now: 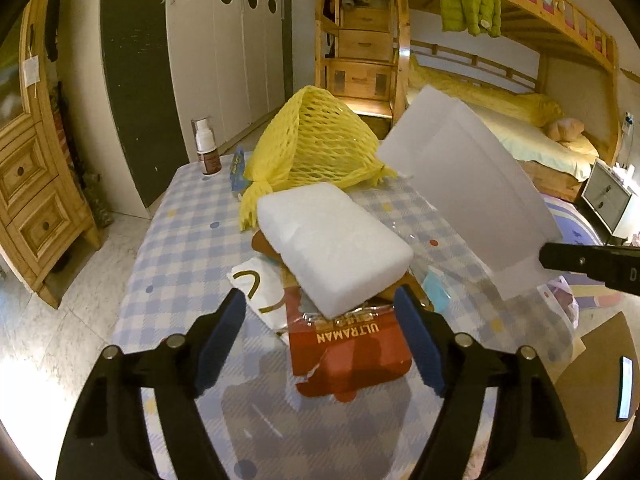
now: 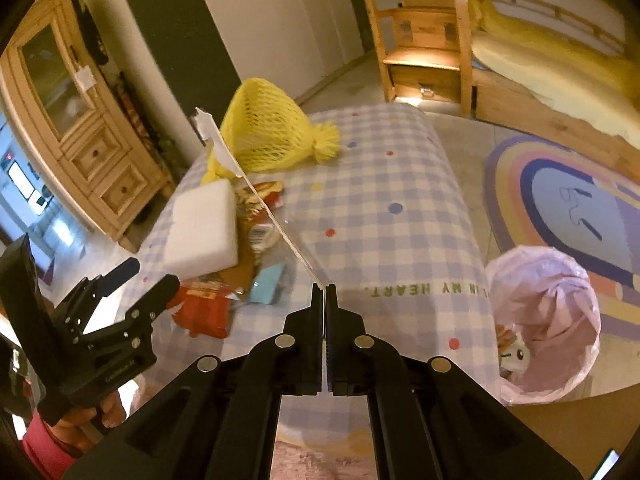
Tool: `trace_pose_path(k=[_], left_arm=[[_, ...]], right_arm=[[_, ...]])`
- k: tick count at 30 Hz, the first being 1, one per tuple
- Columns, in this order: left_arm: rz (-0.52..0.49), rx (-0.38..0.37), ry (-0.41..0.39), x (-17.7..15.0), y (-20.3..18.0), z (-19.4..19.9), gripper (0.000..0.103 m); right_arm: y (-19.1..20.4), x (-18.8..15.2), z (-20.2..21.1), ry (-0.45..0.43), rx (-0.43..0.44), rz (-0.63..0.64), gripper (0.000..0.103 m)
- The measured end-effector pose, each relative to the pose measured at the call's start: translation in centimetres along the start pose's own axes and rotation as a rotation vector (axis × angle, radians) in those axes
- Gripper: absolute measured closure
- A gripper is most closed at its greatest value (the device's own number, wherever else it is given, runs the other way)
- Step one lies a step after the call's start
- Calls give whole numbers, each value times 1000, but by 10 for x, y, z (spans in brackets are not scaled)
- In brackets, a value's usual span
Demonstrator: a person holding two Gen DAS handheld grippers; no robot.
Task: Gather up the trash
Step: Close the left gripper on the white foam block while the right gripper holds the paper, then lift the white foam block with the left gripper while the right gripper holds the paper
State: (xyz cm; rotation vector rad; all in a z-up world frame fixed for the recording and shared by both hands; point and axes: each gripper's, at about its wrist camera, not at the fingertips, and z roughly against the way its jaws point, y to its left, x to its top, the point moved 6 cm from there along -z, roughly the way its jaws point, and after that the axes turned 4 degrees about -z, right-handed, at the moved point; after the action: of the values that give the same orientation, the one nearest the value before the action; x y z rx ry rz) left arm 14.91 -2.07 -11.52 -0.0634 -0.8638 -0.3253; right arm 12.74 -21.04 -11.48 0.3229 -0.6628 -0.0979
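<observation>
A pile of trash lies on the checked tablecloth (image 1: pixel 188 236): a white foam block (image 1: pixel 332 248), a yellow foam net (image 1: pixel 316 144), a red Ultraman wrapper (image 1: pixel 352 356) and a white wrapper (image 1: pixel 256 292). My left gripper (image 1: pixel 320 320) is open, its jaws either side of the foam block's near end and the red wrapper. My right gripper (image 2: pixel 324 292) is shut on a thin white sheet (image 2: pixel 256 196), seen edge-on, held up above the table. The sheet shows flat in the left wrist view (image 1: pixel 472 184). The foam block (image 2: pixel 204 232) and net (image 2: pixel 268 136) also show in the right wrist view.
A bin with a pink bag (image 2: pixel 548 320) stands on the floor to the right of the table, with some trash inside. A pump bottle (image 1: pixel 206 148) stands at the table's far left corner. A wooden cabinet (image 1: pixel 28 184) stands left; a bunk bed (image 1: pixel 520 120) right.
</observation>
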Motion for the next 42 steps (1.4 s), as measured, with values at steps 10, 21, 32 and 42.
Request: trace_pose_path(k=[10,21,32,42], left_arm=[[-41,21,30,7,-1,-23,54],[-22,-21,32,2,5,-17,80],[-26,-40,-9,-2,14,-6,50],[-60,-45,-14,11,8,-25,50]], right_arm=[[-2,2,-7,17,20,10,96],[10,-1,-7,17,-5,96,69],[19,-4,-10,23,12,122,59],[20,1,-10,17,16,131,46]])
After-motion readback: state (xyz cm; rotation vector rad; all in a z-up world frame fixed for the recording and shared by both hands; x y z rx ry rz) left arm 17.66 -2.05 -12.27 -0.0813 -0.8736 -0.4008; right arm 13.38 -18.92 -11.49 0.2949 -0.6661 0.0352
